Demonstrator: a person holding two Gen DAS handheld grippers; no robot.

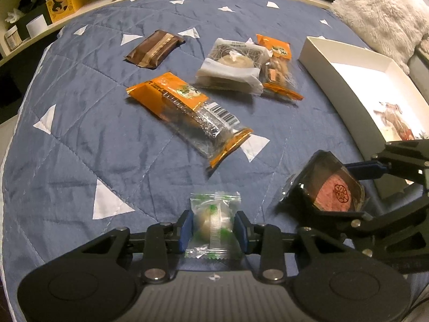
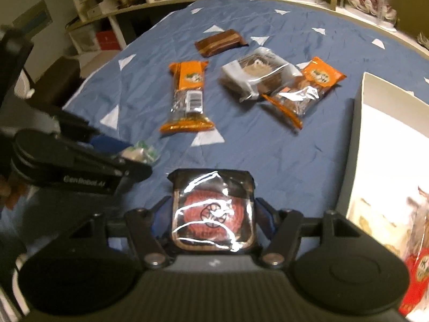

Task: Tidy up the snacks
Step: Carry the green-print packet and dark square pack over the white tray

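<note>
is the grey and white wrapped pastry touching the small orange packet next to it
Touching. In the right wrist view the grey and white pastry lies overlapping the edge of the small orange packet, no quilt showing between them.

We saw that the left gripper was built of matte black plastic, with blue pads on its fingertips. Silver round screws sat at the linkage joints, two large circular discs flanked a ribbed grey centre plate, and a small white mark lay on that plate. The right gripper looked the same. On the left gripper's black side, pale lettering showed in the right wrist view.
</note>
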